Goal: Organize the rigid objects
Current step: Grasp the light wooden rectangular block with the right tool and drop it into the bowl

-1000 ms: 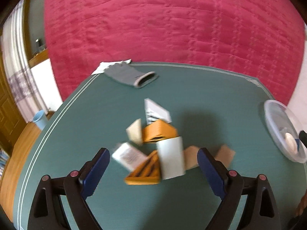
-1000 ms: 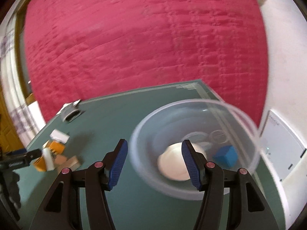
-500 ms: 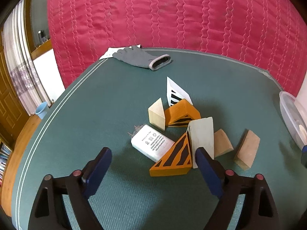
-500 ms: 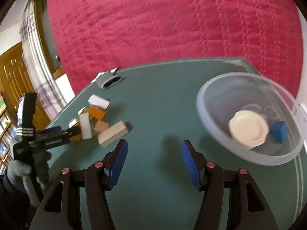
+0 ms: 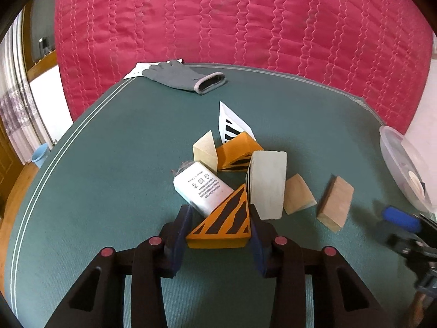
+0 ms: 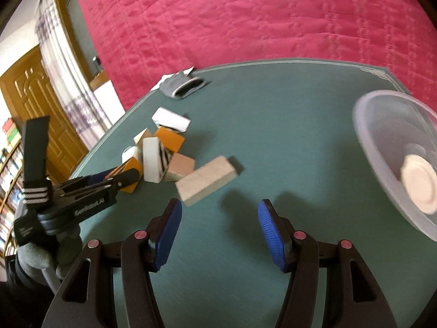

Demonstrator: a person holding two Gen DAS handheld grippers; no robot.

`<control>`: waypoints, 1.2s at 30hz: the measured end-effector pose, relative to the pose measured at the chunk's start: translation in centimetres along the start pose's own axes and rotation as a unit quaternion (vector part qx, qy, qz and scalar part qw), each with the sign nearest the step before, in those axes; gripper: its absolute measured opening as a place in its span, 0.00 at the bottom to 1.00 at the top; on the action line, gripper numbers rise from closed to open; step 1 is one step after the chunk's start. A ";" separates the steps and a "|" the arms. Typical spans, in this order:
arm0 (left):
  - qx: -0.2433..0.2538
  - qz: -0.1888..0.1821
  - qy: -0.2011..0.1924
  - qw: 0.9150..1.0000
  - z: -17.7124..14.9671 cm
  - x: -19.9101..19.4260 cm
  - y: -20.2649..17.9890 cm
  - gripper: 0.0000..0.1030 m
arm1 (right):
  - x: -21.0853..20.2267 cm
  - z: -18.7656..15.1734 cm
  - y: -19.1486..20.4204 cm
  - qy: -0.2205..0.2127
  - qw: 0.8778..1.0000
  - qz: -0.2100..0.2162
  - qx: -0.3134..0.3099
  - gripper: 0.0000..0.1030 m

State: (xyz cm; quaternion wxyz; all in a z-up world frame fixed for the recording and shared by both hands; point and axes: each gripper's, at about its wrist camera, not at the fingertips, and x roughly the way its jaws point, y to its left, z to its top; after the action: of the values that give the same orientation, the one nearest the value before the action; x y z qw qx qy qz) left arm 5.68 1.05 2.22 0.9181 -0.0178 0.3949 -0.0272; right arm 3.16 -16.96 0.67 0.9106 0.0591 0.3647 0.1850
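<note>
L gripper (image 5: 218, 235) clamped on orange striped wedge (image 5: 224, 224), nearest piece of the pile.

Pads touch both side faces; wedge tip points away, leaning on the white adapter (image 5: 200, 190) w/ the tall white block (image 5: 267, 184) just beside. R gripper (image 6: 220, 231) wide, holding nothing, tan block (image 6: 206, 180) just ahead-left; clear bowl (image 6: 382, 125) well to its right.

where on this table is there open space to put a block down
Bare green table lies between the wooden block and the clear bowl, in front of the open right gripper. More lies between the grey glove and the pile. It is crowded around the striped orange wedge in the left gripper.
</note>
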 end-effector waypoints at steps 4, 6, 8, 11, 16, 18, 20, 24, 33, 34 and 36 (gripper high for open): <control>0.003 -0.005 -0.004 1.000 -0.4 -0.7 0.3 0.41 | 1.9 1.0 1.2 0.012 1.000 -0.002 -0.029 0.58; 0.002 -0.006 -0.005 1.000 -0.5 -1.0 0.7 0.41 | 3.1 1.6 1.4 0.020 0.999 -0.006 -0.042 0.65; 0.001 -0.005 -0.006 1.000 -0.7 -1.3 0.9 0.41 | 4.3 2.2 1.4 0.029 0.998 -0.016 -0.053 0.69; -0.003 -0.004 -0.009 1.000 -0.7 -1.7 1.3 0.41 | 5.1 3.0 1.8 0.035 0.997 -0.019 -0.069 0.71; -0.011 -0.003 -0.012 1.000 -0.5 -2.0 1.6 0.41 | 6.2 3.0 3.1 0.048 0.991 -0.038 -0.120 0.71; -0.010 -0.003 -0.013 1.000 -0.5 -2.0 1.5 0.41 | 6.2 2.8 3.4 0.050 0.989 -0.045 -0.134 0.71; -0.009 -0.004 -0.013 1.000 -0.5 -2.0 1.4 0.41 | 6.1 2.7 3.5 0.050 0.987 -0.054 -0.140 0.65; -0.007 -0.005 -0.012 1.000 -0.4 -2.0 1.1 0.41 | 5.9 2.5 3.5 0.047 0.987 -0.061 -0.143 0.63; -0.001 -0.005 -0.014 1.000 -0.4 -2.4 0.4 0.41 | 3.7 2.0 2.2 0.018 0.993 -0.058 -0.106 0.63; 0.000 -0.005 -0.014 1.000 -0.3 -2.4 0.3 0.41 | 3.5 2.0 2.2 0.015 0.993 -0.057 -0.103 0.63; 0.004 -0.006 -0.015 1.000 -0.3 -2.5 0.1 0.41 | 2.8 1.8 1.8 0.007 0.994 -0.057 -0.095 0.63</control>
State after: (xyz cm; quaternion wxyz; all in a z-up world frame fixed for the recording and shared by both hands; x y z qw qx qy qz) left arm 3.77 1.27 3.84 0.9237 -0.0173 0.3813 -0.0340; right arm 5.73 -14.18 0.67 0.9186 -0.0500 0.3545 0.1675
